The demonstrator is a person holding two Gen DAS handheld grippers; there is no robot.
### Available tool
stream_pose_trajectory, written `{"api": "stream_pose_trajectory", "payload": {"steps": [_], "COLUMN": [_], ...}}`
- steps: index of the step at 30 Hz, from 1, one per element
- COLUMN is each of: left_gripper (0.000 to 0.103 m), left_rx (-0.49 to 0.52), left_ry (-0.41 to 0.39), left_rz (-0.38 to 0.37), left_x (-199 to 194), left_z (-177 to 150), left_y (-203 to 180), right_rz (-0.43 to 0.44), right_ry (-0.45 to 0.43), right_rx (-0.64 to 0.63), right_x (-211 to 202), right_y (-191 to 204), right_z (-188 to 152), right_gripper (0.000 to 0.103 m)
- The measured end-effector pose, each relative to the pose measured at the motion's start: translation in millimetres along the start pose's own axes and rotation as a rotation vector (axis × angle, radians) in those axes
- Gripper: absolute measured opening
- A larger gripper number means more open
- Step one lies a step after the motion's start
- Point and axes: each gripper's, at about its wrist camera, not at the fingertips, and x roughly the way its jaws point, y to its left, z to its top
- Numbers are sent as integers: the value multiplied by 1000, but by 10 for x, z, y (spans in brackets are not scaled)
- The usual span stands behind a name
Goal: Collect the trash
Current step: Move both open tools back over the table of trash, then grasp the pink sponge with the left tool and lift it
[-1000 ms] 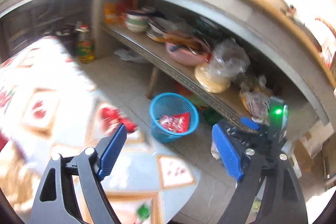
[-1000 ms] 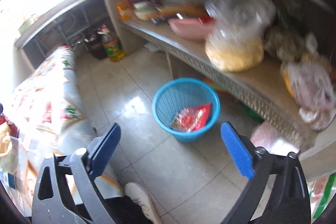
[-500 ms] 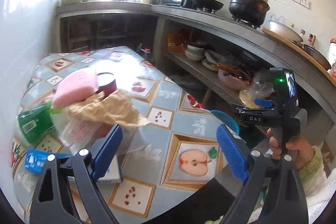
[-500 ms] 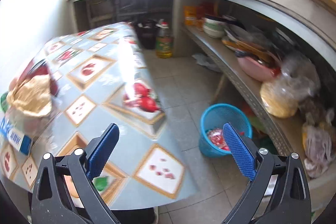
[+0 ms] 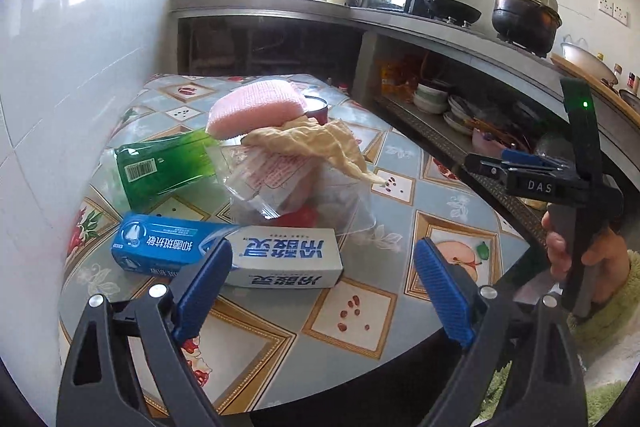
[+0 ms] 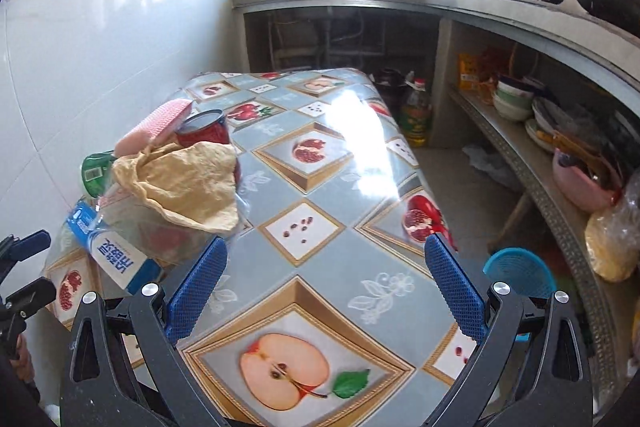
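Blue pads of my left tool stand wide apart with nothing between them, just in front of the toothpaste box on the worktop. Behind it, the trash pile: a clear plastic bag, green packet, crumpled brown paper and pink sponge. My right tool is also spread open and empty. On the floor stands the blue basket.

Grey-blue tablecloth with gold-framed squares of apples, pomegranates and seeds. On it, a blue-and-white box with blue lettering, a green packet with a white barcode, a pink sponge, a tan crumpled paper, a red can. A turquoise basket on the floor. Blue pads on black arms.
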Motion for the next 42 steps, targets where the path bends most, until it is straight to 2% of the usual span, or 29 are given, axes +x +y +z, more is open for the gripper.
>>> {"api": "stream_pose_trajectory", "payload": {"steps": [6, 10, 12, 17, 21, 23, 28, 31, 35, 42], "left_gripper": [90, 90, 90, 94, 97, 97, 97, 97, 97, 97], "left_rx": [-50, -72, -94, -220, -226, -215, -194, -198, -231, -219], "left_ry": [-83, -107, -75, 24, 102, 158, 272, 293, 353, 445], "left_rz": [-14, 4, 21, -77, -89, -50, -64, -63, -113, -106], "left_x": [64, 180, 318, 767, 1067, 1207, 1452, 1496, 1588, 1765], "left_z": [204, 562, 803, 1226, 1415, 1472, 1482, 1524, 1584, 1650], "left_y": [212, 416, 532, 857, 985, 1008, 1005, 1028, 1057, 1030], "right_rz": [160, 269, 302, 344, 334, 331, 336, 346, 354, 364], "right_ry": [26, 8, -6, 42, 80, 95, 108, 119, 129, 134], "right_rx": [24, 54, 55, 75, 73, 68, 87, 100, 99, 108], "right_x": [110, 150, 186, 414, 517, 554, 603, 642, 674, 690], "right_y": [179, 286, 326, 429, 419, 401, 300, 264, 268, 269], "right_z": [224, 460, 529, 528, 435, 401, 364, 355, 328, 302], "right_gripper": [95, 95, 95, 95, 95, 95, 95, 95, 95, 95]}}
